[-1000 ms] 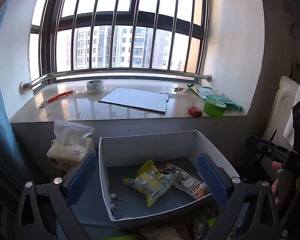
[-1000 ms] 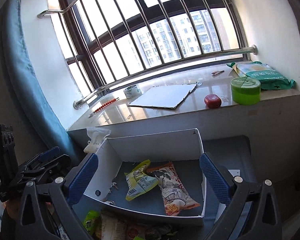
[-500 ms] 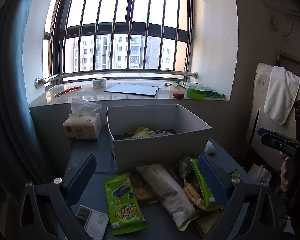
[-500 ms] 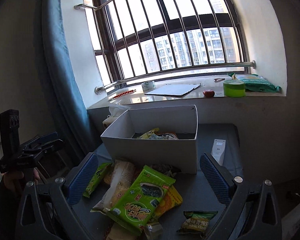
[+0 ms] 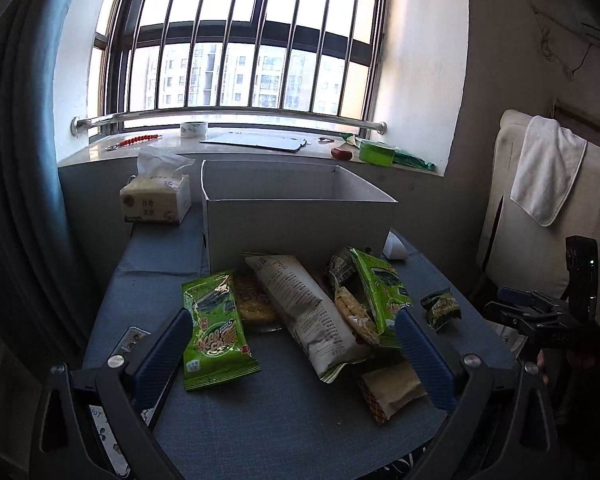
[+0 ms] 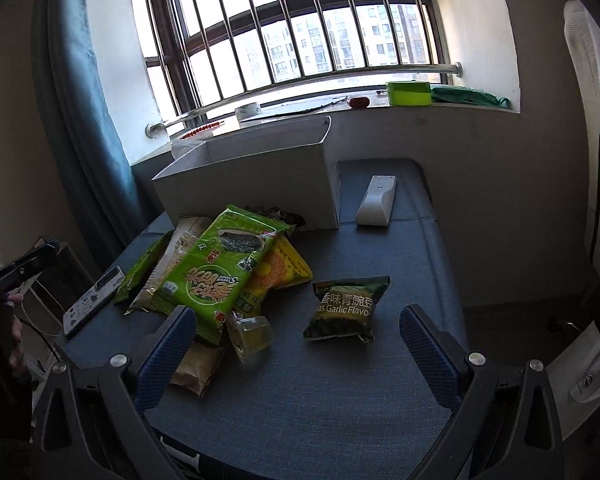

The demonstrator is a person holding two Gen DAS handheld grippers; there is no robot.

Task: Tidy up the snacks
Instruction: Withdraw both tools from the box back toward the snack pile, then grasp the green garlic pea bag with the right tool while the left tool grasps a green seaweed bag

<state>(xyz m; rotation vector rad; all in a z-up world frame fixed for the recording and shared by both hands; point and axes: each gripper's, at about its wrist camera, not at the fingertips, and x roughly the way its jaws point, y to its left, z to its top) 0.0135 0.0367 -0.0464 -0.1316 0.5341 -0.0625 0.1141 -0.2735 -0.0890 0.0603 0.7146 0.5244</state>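
Observation:
A pile of snack packets lies on the blue table (image 5: 284, 420) in front of a white cardboard box (image 5: 296, 220). A green seaweed packet (image 5: 214, 332) and a long white packet (image 5: 308, 312) sit between the fingers' line of my left gripper (image 5: 292, 340), which stands open and empty just above the near table edge. In the right wrist view a big green packet (image 6: 220, 272) tops the pile beside the box (image 6: 252, 184), and a dark green pea packet (image 6: 346, 308) lies alone. My right gripper (image 6: 296, 332) is open and empty, hovering before that packet.
A tissue pack (image 5: 156, 200) stands left of the box. A white remote (image 6: 376, 200) lies right of it, and a phone (image 6: 94, 300) rests at the table's left edge. The window sill holds a green tub (image 6: 408, 94) and tape roll (image 5: 194, 130). A chair with a towel (image 5: 548, 168) is at right.
Both grippers have pulled back and down from over the box to the near side of the table. The box's inside is now hidden and the loose packets in front fill the views.

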